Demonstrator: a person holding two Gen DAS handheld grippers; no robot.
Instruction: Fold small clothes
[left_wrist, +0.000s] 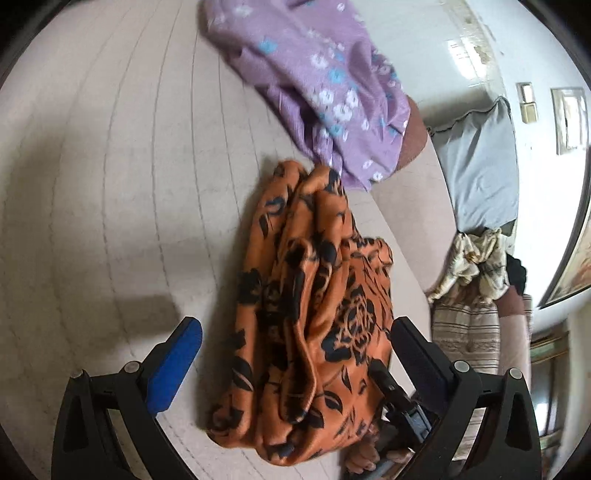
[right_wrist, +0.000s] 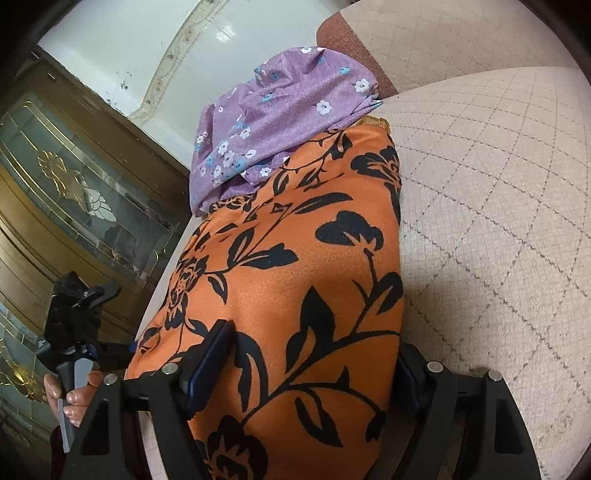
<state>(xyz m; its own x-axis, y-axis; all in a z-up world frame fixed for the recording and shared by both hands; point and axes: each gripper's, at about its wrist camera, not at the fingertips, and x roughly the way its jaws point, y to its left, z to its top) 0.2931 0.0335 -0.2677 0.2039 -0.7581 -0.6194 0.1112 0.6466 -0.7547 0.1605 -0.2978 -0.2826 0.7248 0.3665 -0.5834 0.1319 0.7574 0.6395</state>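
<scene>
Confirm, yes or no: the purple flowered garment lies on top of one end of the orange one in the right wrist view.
Yes. The purple flowered garment overlaps the far end of the orange black-flowered garment, covering its edge on the quilted cushion.

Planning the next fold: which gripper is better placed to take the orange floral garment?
Right, probably. The right gripper already straddles the orange garment, cloth between its jaws. The left gripper is open, with bunched cloth only partly between them.

two clothes lie on the sofa: one orange cloth with black flowers (right_wrist: 295, 280) between the fingers (right_wrist: 210, 354), and one purple cloth with little flowers (right_wrist: 273, 122) past the fingertips. one grey pillow (left_wrist: 480, 166) sits farther off.
</scene>
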